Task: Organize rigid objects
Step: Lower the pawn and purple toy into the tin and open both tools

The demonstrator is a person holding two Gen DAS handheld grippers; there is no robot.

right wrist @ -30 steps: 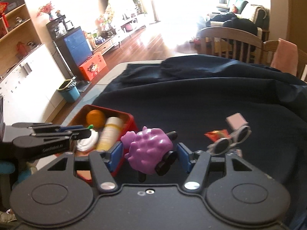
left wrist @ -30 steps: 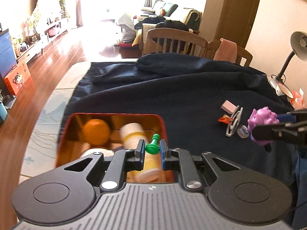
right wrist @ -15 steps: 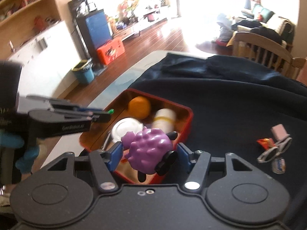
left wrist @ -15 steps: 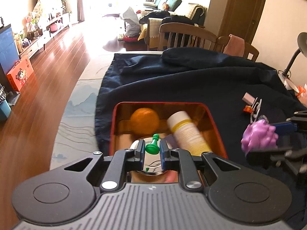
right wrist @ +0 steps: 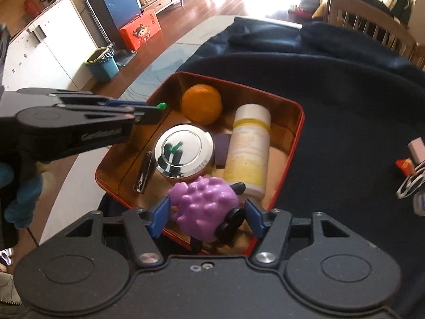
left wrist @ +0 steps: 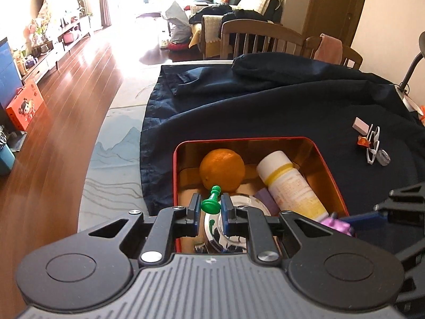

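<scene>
From the left wrist view, the left gripper (left wrist: 210, 206) is pinched tight on a small green pawn (left wrist: 211, 202), holding it over the near end of a red tin box (left wrist: 330, 171) that sits on a dark blue cloth (left wrist: 265, 111) spread across the table. Inside the box lie an orange (left wrist: 222, 169), a white bottle with a yellow band (left wrist: 290, 184) on its side, a shiny round lid (left wrist: 239, 223) just below the pawn, and a purple block (left wrist: 265, 199) between lid and bottle. Off to the right on the cloth, well apart from the box, sit white toy sunglasses (left wrist: 373, 147), a pink eraser (left wrist: 361, 125) and a small red wrapper (left wrist: 362, 141). At the right edge the other gripper shows with a bit of purple between its blue pads. From the right wrist view, the right gripper (right wrist: 205, 214) is clamped on a knobbly purple toy sheep (right wrist: 204, 207) with black feet, held above the box's near rim (right wrist: 298, 143). Below it the lid, the bottle, the orange, and nail clippers (right wrist: 144, 172) by the left wall rest in the box. The left gripper reaches in from the left, the pawn's green tip poking out near the orange
</scene>
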